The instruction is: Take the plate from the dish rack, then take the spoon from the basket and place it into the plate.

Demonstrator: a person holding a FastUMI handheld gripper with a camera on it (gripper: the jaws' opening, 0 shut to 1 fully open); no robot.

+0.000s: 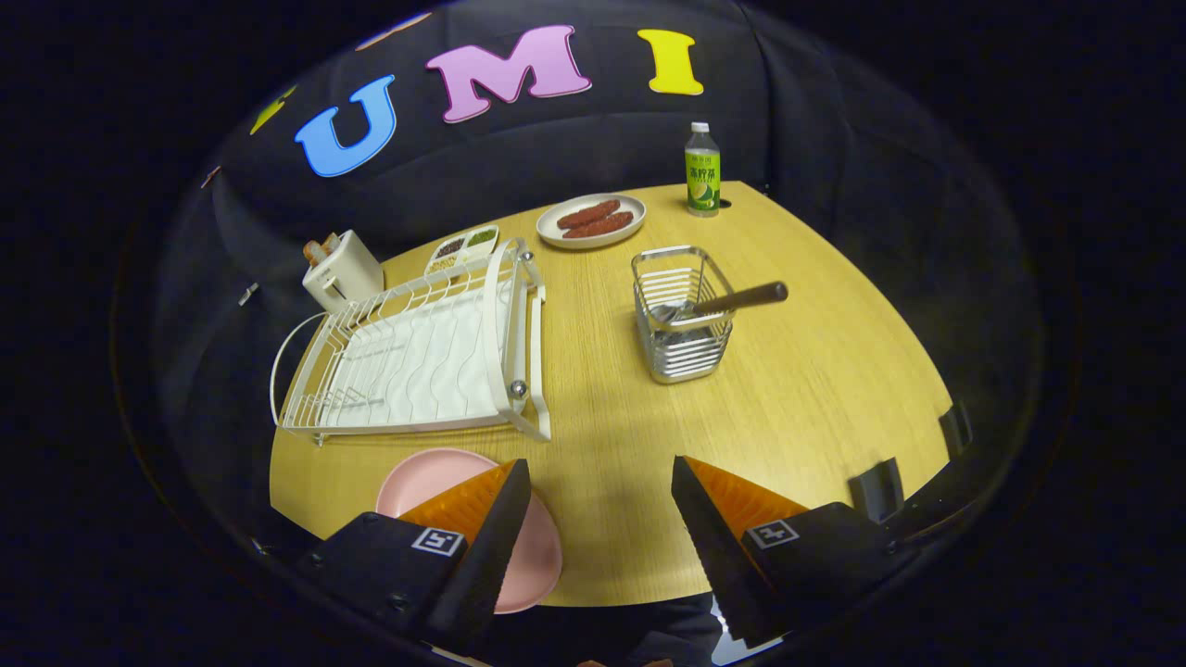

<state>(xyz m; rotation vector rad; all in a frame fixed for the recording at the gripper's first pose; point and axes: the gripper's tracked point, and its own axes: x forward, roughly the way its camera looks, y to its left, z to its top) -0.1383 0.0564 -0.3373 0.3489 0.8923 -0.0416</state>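
A: Plate (pixel 435 477), where's it sit rel. to you?

B: Pink plate lies flat on the wooden table (pixel 815 389), under my left finger (pixel 491 537), which covers its middle. Rim shows to both sides of that finger. It's just in front of the dish rack (pixel 417 357), which is at about 11 o'clock from my gripper (pixel 602 491).

A: Holding it?

B: No. My jaws stand wide apart, nothing between them but bare tabletop. Right finger (pixel 713 528) is clear of the plate.

A: Spoon?

B: Spoon (pixel 723 301) is in the wire basket (pixel 681 315), approx. 12 to 1 o'clock, well beyond my fingertips. Bowl end is down inside; brown handle leans out over the basket's right rim, pointing to 2 o'clock.

A: Rack's state?

B: White, w/ a ribbed tray; no dishes in it that I can see.

A: Other stuff?

B: Farther off: a white plate w/ sausages (pixel 591 220) at 12 o'clock behind the basket, and a green-labelled bottle (pixel 702 171) upright at 1 o'clock by the table's far edge. White toaster (pixel 341 269) w/ bread in it stands at 10 o'clock behind the rack; a small divided dish (pixel 463 248) lies betw. toaster and sausage plate. Contents too small to tell.
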